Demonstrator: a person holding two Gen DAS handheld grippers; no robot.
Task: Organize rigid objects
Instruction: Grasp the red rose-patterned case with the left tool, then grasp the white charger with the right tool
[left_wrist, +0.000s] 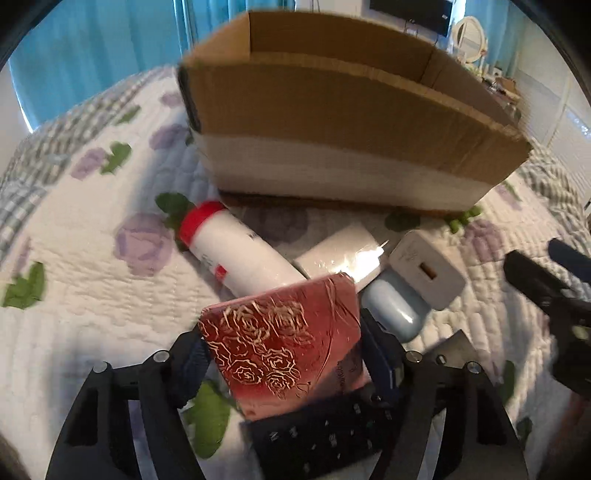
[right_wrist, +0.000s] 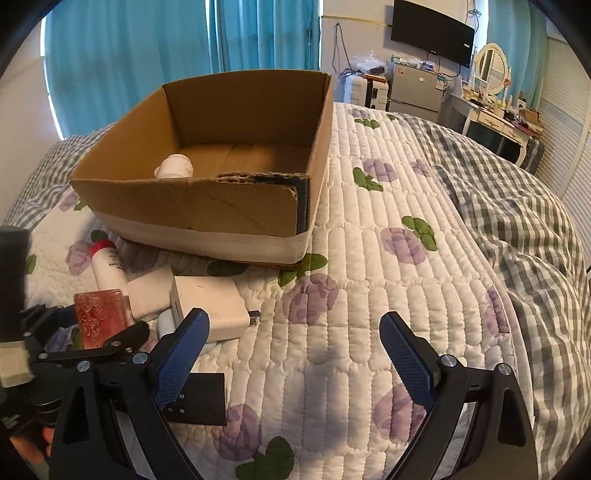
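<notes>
The left gripper (left_wrist: 284, 354) squeezes a red rose-print box (left_wrist: 284, 343), lifted off the bed (left_wrist: 92, 280) — likely headed for the cardboard box (left_wrist: 332, 147) just behind the pile. The right gripper (right_wrist: 295, 354) hangs wide apart, holding nothing. Only the right view sees inside the box — a white round thing (right_wrist: 175, 166) sits there.

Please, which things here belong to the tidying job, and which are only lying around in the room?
Belong to the job:
open brown cardboard box
red rose-patterned box in the left gripper
white bottle with red cap
white square charger
pale blue oval case
small white wrapped box

Only lying about:
black wall television
oval vanity mirror
turquoise curtains
</notes>
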